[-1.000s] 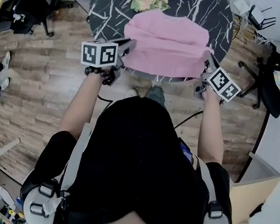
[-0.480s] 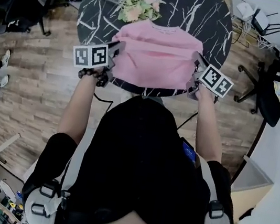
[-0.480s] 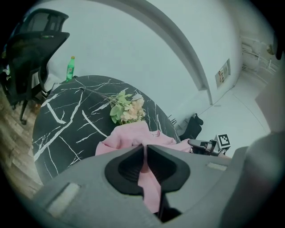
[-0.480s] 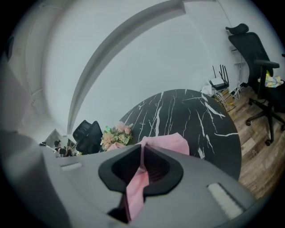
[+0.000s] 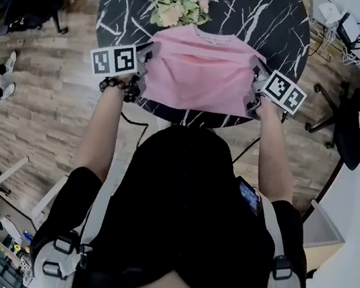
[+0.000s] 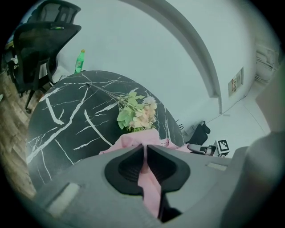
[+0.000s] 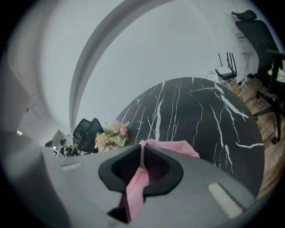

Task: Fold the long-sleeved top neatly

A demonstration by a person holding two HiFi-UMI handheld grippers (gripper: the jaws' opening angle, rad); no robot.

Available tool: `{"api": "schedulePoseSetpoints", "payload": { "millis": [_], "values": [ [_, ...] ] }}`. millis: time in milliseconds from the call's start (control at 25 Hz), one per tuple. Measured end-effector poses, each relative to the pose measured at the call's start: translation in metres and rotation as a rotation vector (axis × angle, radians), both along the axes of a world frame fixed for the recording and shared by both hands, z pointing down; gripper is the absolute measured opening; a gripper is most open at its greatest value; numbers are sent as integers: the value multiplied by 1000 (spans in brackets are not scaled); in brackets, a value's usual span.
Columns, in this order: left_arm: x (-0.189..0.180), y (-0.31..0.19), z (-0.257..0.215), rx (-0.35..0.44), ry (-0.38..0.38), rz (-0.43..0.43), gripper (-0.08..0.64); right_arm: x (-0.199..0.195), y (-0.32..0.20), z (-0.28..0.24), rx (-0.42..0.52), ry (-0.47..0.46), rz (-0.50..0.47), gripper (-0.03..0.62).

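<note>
- Head view: the pink top lies on the near part of the round black table. The flowers sit just past its collar. The left gripper pinches the top's left edge. The right gripper pinches its right edge. It looks like the near half is being carried over the far half. To do this well, both hands should go at the same speed and the same way apart. Then the cloth is flat and tight between them.
- Left gripper view: the left gripper is closed on a pinch of pink cloth, which hangs down between the jaws. The flowers are close, just past the pink top. I think this hand should stop before the flowers so it does not bump them.
- Right gripper view: the right gripper is closed on pink cloth too. More of the pink top shows past the jaws, lying on the table. I think the held edge should be laid down lined up with the far edge before the jaws let go. Letting go too soon could leave a crooked fold.
</note>
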State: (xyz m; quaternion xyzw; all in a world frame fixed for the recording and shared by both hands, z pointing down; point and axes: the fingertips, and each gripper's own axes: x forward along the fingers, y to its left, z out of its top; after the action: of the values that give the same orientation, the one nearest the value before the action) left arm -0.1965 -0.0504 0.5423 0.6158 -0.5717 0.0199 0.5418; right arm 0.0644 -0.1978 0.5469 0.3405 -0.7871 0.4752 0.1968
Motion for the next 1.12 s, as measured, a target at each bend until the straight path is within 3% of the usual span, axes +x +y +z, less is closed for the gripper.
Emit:
{"api": "schedulePoseSetpoints", "payload": {
  "millis": [160,280,480,600,680,800,1000,1120],
  "values": [
    [-7,-7,13,-32,47,-49,41,-5,-9,12,-74,-37,26,31],
    [-15,-14,15,-26,57,-80,68,-6,-17,17,-114,-67,46,79],
    [-23,-23,17,-25,-14,-46,106,-5,-36,18,-113,-84,68,133],
    [-27,-26,16,0,-80,-13,117,-1,-48,13,-48,-56,52,144],
    [-29,-29,5,82,-144,49,124,0,-51,6,53,-2,-34,148],
    [-20,-28,-18,215,-224,225,140,1,-42,-3,206,98,-252,153],
    [8,-12,-20,266,-318,536,249,-1,-21,-7,329,178,-521,177],
    [17,-6,-16,288,-423,648,262,-7,-10,-9,413,229,-664,210]
  ]
}}
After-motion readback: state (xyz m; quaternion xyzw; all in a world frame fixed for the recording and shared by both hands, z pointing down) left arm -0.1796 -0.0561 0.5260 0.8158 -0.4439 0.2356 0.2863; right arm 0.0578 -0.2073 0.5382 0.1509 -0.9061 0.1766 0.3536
